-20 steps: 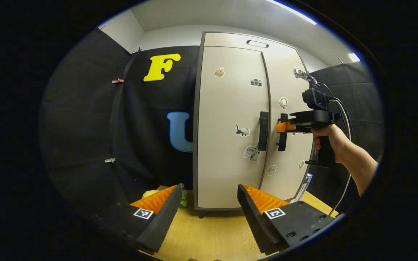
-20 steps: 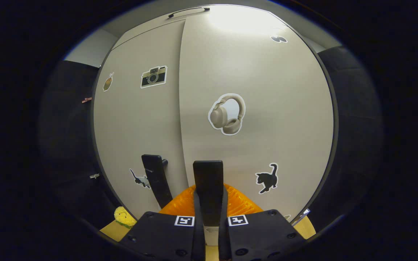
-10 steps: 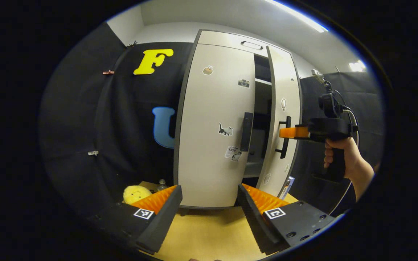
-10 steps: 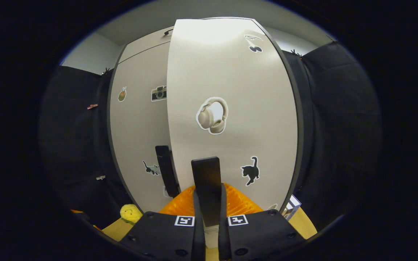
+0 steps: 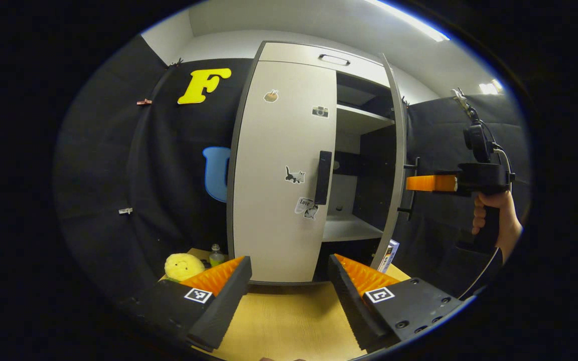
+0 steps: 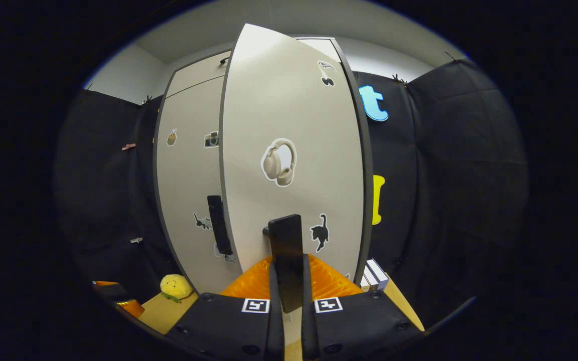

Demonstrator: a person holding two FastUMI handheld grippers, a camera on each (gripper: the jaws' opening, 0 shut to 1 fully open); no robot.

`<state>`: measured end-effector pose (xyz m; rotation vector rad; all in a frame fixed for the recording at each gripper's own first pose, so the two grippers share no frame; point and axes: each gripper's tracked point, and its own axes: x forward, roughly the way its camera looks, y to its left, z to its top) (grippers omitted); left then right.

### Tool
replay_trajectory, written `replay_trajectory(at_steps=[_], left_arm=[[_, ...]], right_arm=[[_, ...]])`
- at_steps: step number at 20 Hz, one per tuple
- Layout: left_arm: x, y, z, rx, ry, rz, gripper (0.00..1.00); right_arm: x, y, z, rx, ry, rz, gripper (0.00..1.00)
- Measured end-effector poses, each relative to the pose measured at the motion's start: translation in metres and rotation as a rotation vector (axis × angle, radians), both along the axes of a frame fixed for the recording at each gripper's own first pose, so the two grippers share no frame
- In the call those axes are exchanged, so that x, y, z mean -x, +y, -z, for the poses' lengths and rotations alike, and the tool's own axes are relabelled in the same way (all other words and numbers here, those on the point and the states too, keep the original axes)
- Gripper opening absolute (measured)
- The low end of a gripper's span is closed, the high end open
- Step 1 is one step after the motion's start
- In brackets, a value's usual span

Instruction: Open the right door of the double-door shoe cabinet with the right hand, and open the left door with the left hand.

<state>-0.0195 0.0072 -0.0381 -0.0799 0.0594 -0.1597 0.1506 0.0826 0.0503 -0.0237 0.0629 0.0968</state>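
Observation:
The shoe cabinet stands on the table ahead. Its left door (image 5: 279, 175) is closed, with the dark handle (image 5: 323, 178) free. The right door (image 5: 394, 165) is swung wide open and I see it edge-on in the left gripper view. My right gripper (image 5: 412, 183), held by a hand (image 5: 492, 215), is shut on that door's handle. In the right gripper view the right door (image 6: 294, 125) faces me, and its handle (image 6: 286, 250) is clamped in my right gripper (image 6: 287, 281). My left gripper (image 5: 289, 263) hangs open, well short of the left door (image 6: 188, 200).
Pale shelves (image 5: 354, 228) show inside the open half. A yellow plush toy (image 5: 183, 265) and a small bottle (image 5: 215, 254) sit left of the cabinet. A box (image 5: 389, 253) leans at its right foot. The wooden table (image 5: 289, 321) runs toward me.
The right door went from closed to wide open as my right gripper pulled its handle out and to the right. My left gripper stayed open and drifted slightly.

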Motion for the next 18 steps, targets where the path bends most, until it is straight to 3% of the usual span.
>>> replay_trajectory(at_steps=[10,14,15,18], left_arm=[[0.046,-0.047,-0.006,-0.039,-0.014,-0.097,0.95],[0.057,-0.061,-0.008,-0.038,-0.017,-0.117,0.95],[0.060,-0.066,-0.012,-0.031,-0.024,-0.119,0.95],[0.066,-0.080,-0.015,-0.025,-0.031,-0.112,0.95]], right_arm=[[0.012,-0.031,-0.003,0.022,-0.001,-0.023,0.16],[0.027,-0.056,-0.004,0.031,0.020,0.017,0.19],[0.013,-0.073,0.000,0.046,0.025,0.042,0.10],[0.018,-0.097,-0.003,0.078,0.021,0.106,0.08]])
